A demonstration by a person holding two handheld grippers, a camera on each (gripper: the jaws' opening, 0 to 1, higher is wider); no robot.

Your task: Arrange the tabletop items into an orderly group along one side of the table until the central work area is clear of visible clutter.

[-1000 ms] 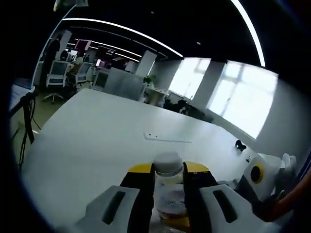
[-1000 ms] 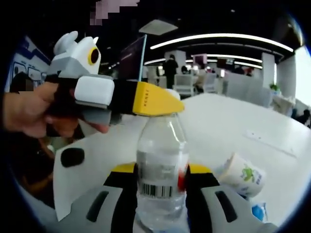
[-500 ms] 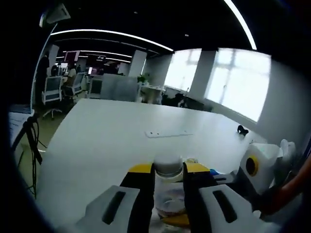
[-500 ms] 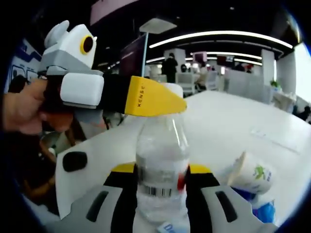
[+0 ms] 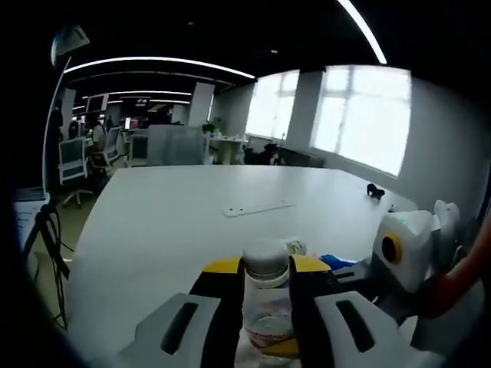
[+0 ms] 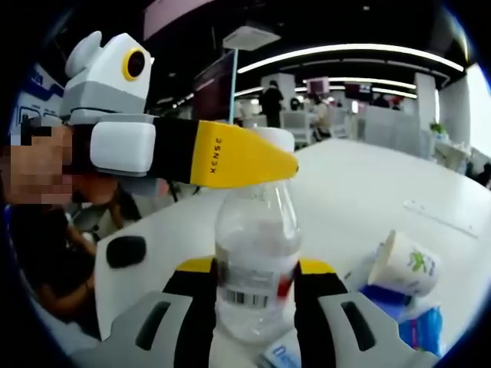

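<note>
Right gripper [image 6: 253,280] clamped on bottle [image 6: 255,268] body; left gripper [image 5: 265,280] fingers pinch cap [image 5: 265,257].

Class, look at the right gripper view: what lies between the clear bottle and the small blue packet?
A paper cup on its side lies between the bottle and the blue packet, in the right gripper view.

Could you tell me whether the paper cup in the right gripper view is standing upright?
No, the paper cup lies tipped on its side on the table.

Left tongs [image 5: 266,295] closed on a clear bottle [image 5: 266,307] (white cap), right tongs [image 5: 406,253] just right, white surface [image 5: 169,222] beyond
</note>
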